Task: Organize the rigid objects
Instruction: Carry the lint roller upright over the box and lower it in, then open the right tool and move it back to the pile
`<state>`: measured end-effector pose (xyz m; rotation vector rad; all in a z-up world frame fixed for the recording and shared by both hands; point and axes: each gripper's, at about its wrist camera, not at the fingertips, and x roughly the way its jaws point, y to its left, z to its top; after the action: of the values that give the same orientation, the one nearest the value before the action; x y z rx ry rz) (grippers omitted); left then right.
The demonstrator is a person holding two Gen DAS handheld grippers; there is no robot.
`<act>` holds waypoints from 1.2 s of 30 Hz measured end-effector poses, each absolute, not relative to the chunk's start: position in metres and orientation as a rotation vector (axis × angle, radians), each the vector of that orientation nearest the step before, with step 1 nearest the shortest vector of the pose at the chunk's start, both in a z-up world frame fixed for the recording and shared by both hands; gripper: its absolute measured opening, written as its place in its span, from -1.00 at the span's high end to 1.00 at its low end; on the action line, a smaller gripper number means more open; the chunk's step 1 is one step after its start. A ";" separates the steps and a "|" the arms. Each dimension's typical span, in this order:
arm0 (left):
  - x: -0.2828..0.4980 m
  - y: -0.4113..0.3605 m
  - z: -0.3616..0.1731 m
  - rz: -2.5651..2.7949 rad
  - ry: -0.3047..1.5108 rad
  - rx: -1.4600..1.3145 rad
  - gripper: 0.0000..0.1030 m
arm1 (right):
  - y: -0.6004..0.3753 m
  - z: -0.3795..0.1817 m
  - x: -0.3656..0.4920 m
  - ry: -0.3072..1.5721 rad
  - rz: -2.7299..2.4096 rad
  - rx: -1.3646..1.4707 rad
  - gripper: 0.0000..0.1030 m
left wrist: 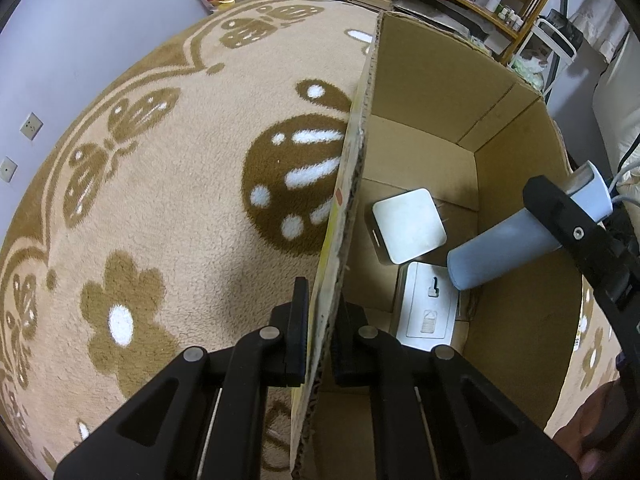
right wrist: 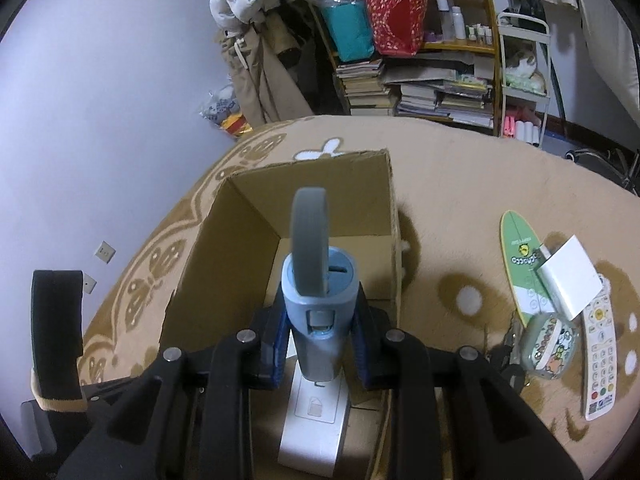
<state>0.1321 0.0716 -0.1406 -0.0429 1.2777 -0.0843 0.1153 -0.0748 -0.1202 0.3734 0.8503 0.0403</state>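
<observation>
On the left, our left gripper (left wrist: pixel 320 332) pinches the cardboard box (left wrist: pixel 520 320) by its wall. Inside lie a white square device (left wrist: pixel 408 226) and a flat white item (left wrist: pixel 428 308), so we judge the job partly done. Our right gripper (right wrist: pixel 320 344) clamps a blue bottle (right wrist: pixel 316 300) above the box opening. Farther right, on the rug (right wrist: pixel 460 200), a green board (right wrist: pixel 520 256), white card (right wrist: pixel 572 276), patterned case (right wrist: pixel 550 346) and remote (right wrist: pixel 600 356) remain outside.

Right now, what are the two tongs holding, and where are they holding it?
The right tongs squeeze the blue bottle around its body, below the lid. The left tongs pinch the cardboard box by its side wall.
</observation>
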 end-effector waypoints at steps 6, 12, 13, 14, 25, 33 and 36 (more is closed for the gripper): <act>0.132 0.071 -0.141 -0.081 1.276 -0.047 0.85 | -0.079 -0.114 0.111 0.820 0.043 0.400 0.35; 0.133 0.071 -0.140 -0.074 1.273 -0.047 0.85 | -0.087 -0.095 0.101 0.773 0.034 0.390 -0.19; 0.133 0.070 -0.140 -0.075 1.272 -0.047 0.85 | -0.090 -0.091 0.098 0.757 0.027 0.387 -0.27; 0.133 0.070 -0.140 -0.082 1.268 -0.051 0.86 | -0.092 -0.087 0.096 0.746 0.021 0.379 -0.31; 0.135 0.071 -0.140 -0.070 1.271 -0.022 0.84 | -0.117 -0.073 0.069 0.647 -0.081 0.268 -0.95; 0.133 0.068 -0.141 -0.067 1.270 -0.017 0.83 | -0.124 -0.087 0.046 0.644 -0.127 0.245 -0.95; 0.133 0.069 -0.141 -0.067 1.269 -0.020 0.83 | -0.131 -0.093 0.038 0.632 -0.157 0.254 -0.95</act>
<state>0.1328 0.0687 -0.1407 -0.0196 1.2695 -0.0673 0.0382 -0.1308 -0.0933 0.2540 0.6317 -0.1571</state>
